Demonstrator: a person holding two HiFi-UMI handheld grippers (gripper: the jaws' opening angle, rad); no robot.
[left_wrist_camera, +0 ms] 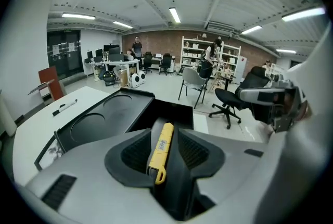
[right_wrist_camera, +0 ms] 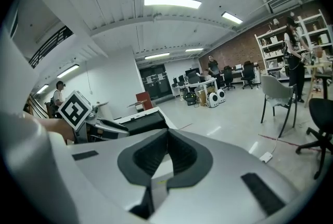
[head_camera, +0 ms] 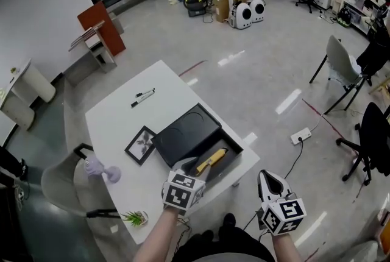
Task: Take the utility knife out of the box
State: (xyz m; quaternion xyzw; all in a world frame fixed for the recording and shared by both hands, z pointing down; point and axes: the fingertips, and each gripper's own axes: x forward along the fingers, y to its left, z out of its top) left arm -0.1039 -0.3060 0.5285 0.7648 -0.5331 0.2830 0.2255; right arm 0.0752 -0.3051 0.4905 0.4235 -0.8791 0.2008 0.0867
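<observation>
The black box (head_camera: 226,153) lies open on the white table (head_camera: 116,114), its lid (head_camera: 183,136) beside it. A yellow utility knife (head_camera: 211,161) rests inside the box. My left gripper (head_camera: 194,169) hangs over the box's near edge, pointing down at the knife's near end. In the left gripper view the knife (left_wrist_camera: 161,150) shows lengthwise in the gap of the left gripper (left_wrist_camera: 165,132); its jaws stand apart and do not press on the knife. My right gripper (head_camera: 266,179) floats off the table's right corner, holding nothing, and in its own view the right gripper (right_wrist_camera: 167,132) has its tips together.
A framed picture (head_camera: 141,145), a marker (head_camera: 142,97), a purple ornament (head_camera: 101,170) and a small plant (head_camera: 135,217) share the table. A grey chair (head_camera: 61,187) stands at its left. Office chairs (head_camera: 372,145) and a power strip (head_camera: 300,135) are on the floor to the right.
</observation>
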